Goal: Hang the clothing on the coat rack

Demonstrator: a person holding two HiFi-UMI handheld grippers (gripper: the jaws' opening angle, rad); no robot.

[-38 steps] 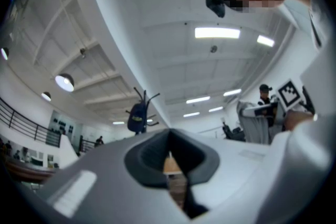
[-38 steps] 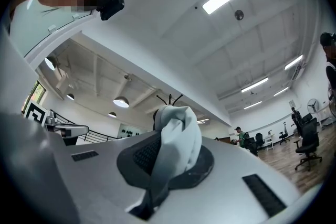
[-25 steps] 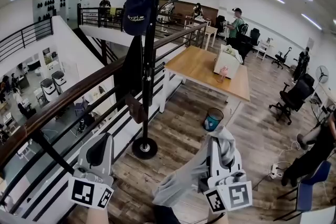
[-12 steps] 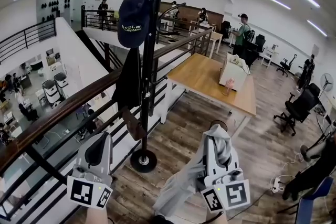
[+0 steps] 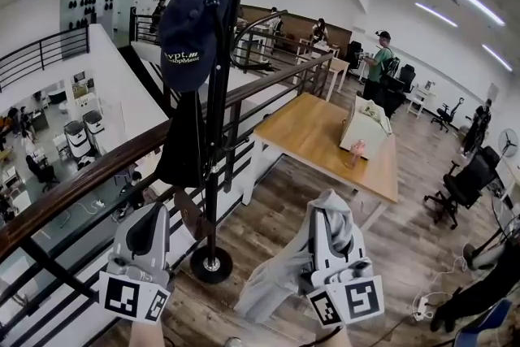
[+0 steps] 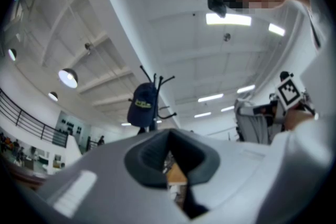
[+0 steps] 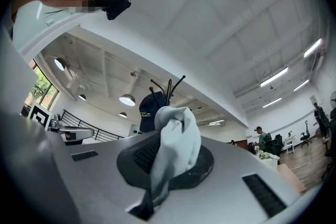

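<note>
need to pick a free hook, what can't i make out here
Rack top: head view, cut off by upper edge.
Hook under cap: covered by it, every view.
Grey garment: head view, bunched in right tongs, type unclear.
Dark garment on rack: head view, shadowed, type unclear.

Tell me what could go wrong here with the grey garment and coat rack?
The light grey fabric garment is pinched by one fold between the fingers of the right gripper; the rest hangs loose and might slip out.
The black metal coat rack already carries a dark navy cap; a clumsy reach could knock it off.
The rack stands beside a wooden-topped black railing; anything dropped could fall to the level below.
</note>
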